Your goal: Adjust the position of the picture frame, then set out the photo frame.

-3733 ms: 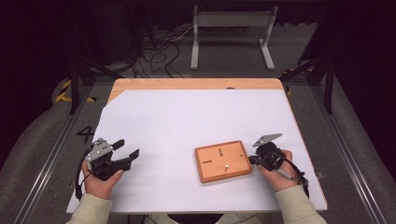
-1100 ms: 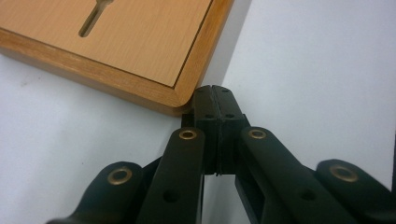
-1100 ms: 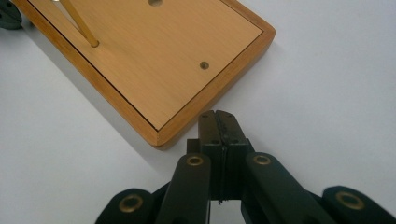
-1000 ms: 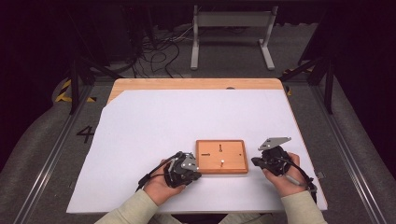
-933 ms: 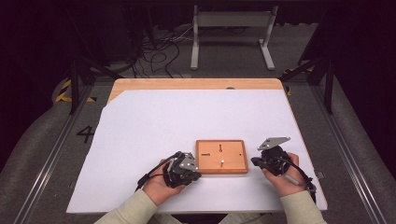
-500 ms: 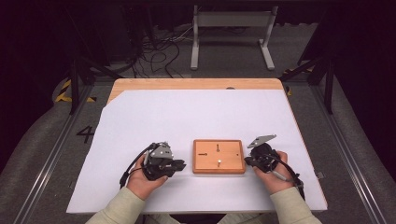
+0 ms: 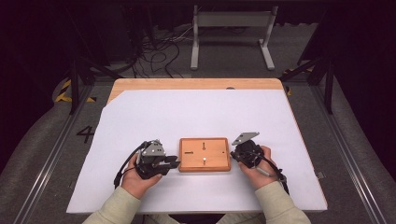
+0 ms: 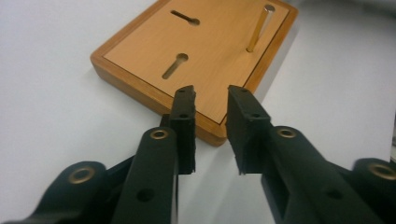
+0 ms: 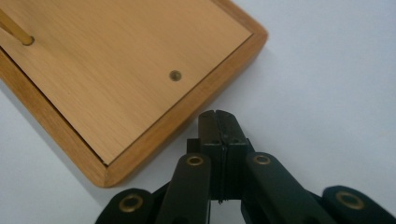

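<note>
While lying flat, wooden board (image 7: 204, 154) runs left-right between claws.

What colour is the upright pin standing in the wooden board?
Brass-gold, with a pale silvery tip; the pin in the wooden board shows best in the left gripper view.

A wooden table (image 7: 196, 84) carries a white sheet (image 7: 196, 112); a wooden board (image 7: 204, 154) lies near the sheet's front edge.

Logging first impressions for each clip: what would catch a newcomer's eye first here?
The wooden board near the front of the white table, with a brass pin standing upright in it beside two keyhole slots. The left gripper, jaws just opening and empty, and the shut right gripper flank its opposite edges.
</note>
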Tool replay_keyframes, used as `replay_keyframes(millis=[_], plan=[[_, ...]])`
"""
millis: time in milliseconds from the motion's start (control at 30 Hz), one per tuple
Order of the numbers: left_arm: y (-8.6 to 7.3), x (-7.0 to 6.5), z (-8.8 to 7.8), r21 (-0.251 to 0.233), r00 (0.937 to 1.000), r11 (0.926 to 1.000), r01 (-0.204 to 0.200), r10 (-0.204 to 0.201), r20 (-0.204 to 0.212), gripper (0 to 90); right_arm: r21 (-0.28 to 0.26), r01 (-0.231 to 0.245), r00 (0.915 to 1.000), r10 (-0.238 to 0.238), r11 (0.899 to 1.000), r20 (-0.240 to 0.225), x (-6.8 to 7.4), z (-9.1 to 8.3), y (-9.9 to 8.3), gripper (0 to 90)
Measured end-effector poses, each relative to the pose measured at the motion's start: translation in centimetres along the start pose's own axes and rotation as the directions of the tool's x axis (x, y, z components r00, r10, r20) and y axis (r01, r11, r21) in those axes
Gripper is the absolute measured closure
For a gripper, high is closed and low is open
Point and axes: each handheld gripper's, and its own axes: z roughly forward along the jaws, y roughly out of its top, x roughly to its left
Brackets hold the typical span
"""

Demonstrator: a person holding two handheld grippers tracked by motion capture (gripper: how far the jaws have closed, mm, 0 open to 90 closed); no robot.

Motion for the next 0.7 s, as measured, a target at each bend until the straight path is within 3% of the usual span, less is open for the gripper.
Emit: replay_keyframes(millis=[33, 67, 167, 233, 267, 333, 600, 700], plan=[[0.1, 0.0, -0.1, -0.006, 1.0, 1.0, 0.001, -0.001, -0.008, 66.7, -0.028, 0.005, 0.9999, -0.006, 1.0, -0.016, -0.2, -0.6, -0.1, 89.9], [0.1, 0.0, -0.2, -0.012, 0.9997, 0.9999, 0.001, -0.001, -0.023, 63.8, -0.05, 0.014, 0.9996, -0.015, 0.999, -0.024, -0.3, -1.1, -0.2, 84.1], [0.2, 0.1, -0.9, -0.05, 0.9984, 0.9984, 0.027, -0.03, -0.047, 59.2, -0.135, 0.042, 0.999, -0.043, 0.99, -0.011, -0.9, -3.0, -0.4, 71.8], [0.3, 0.1, -1.3, -0.074, 0.9976, 0.9965, 0.04, -0.044, -0.055, 56.1, -0.19, 0.023, 0.9995, -0.026, 0.982, -0.017, -1.2, -4.1, -0.6, 66.5], [0.3, 0.1, -1.3, -0.074, 0.9976, 0.9965, 0.04, -0.044, -0.055, 55.3, -0.19, 0.023, 0.9995, -0.026, 0.982, -0.017, -1.2, -4.1, -0.6, 66.5], [0.6, 0.0, -1.8, -0.12, 0.9969, 0.9917, 0.047, -0.054, -0.057, 51.8, -0.237, 0.004, 0.9998, -0.009, 0.972, -0.02, -1.6, -5.3, -0.8, 61.3], [1.7, -0.8, -1.7, -0.178, 0.9988, 0.9836, 0.028, -0.035, -0.035, 35.4, -0.289, -0.057, 0.9984, 0.053, 0.956, -0.019, -3.1, -7.0, -1.8, 56.8], [2.1, -1.2, -1.3, -0.198, 0.9988, 0.9798, 0.032, -0.039, -0.029, 32.5, -0.291, -0.063, 0.998, 0.061, 0.955, -0.016, -3.4, -7.1, -2.0, 56.6]])
